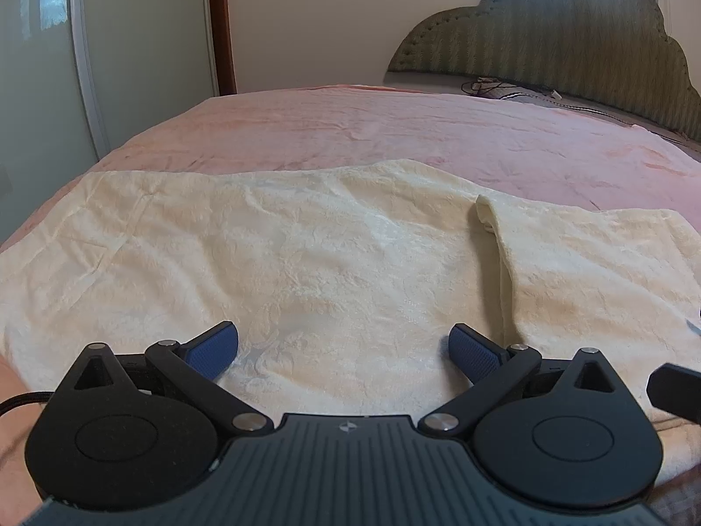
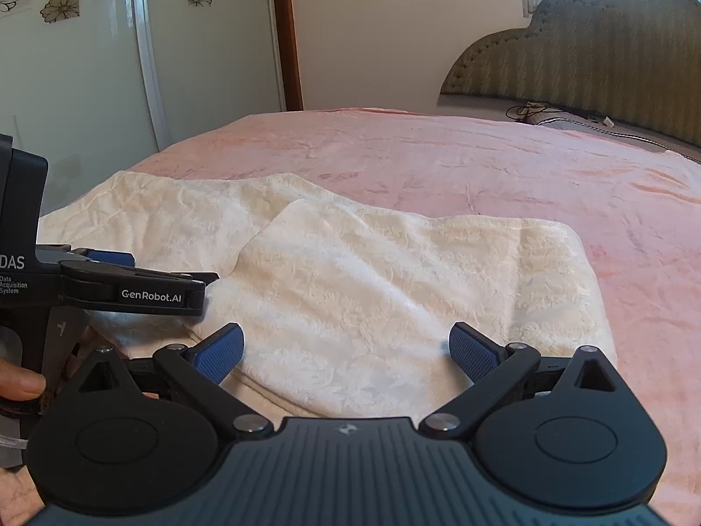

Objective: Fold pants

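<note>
Cream fleece pants (image 1: 306,258) lie flat across the near part of the pink bed, with one part folded over at the right (image 2: 394,280). My left gripper (image 1: 343,350) is open just above the pants' near edge, holding nothing. My right gripper (image 2: 346,350) is open over the folded part, holding nothing. The left gripper also shows from the side in the right wrist view (image 2: 109,280), at the left, close beside the right one.
The pink bedspread (image 1: 394,131) stretches beyond the pants. A padded green headboard (image 1: 569,44) stands at the far right with dark cables (image 1: 490,85) lying at its foot. A glass sliding door (image 2: 87,65) and a brown door frame (image 2: 287,30) stand at the left.
</note>
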### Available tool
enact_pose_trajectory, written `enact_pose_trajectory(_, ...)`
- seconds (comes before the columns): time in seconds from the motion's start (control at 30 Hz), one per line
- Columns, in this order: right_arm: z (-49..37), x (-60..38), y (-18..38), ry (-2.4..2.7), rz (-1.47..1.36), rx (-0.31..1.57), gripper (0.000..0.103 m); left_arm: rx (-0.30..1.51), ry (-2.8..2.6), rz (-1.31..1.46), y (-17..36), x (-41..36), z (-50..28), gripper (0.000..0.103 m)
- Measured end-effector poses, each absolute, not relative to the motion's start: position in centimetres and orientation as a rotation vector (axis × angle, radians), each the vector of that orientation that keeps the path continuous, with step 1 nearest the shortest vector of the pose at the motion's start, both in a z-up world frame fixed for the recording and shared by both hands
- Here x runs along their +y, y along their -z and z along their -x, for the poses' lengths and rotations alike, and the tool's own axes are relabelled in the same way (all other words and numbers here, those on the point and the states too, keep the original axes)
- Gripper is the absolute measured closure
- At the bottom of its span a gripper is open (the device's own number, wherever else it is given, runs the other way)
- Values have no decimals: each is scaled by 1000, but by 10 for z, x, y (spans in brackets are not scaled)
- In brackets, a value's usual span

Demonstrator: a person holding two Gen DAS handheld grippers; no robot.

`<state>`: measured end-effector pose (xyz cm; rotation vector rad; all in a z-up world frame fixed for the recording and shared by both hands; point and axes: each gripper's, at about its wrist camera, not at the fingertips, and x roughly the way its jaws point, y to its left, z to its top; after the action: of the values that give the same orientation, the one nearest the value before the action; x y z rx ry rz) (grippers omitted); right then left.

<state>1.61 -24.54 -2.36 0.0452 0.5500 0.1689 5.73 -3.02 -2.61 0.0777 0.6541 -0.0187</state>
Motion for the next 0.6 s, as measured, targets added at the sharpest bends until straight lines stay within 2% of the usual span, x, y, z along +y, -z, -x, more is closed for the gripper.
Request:
enact_pose_trajectory(0.2,-17,-225,3,-209,26,508,2,618,-1,-42,2,6,-33,0)
enact_pose_trajectory(0.43,-34,-131,-11,-441,249,451,2,672,-233,206,-36,139,-19,1)
enact_pose_trajectory(0.6,-39,-32,3,-593,577,340,3,672,-330,385,-42,212,-13,1)
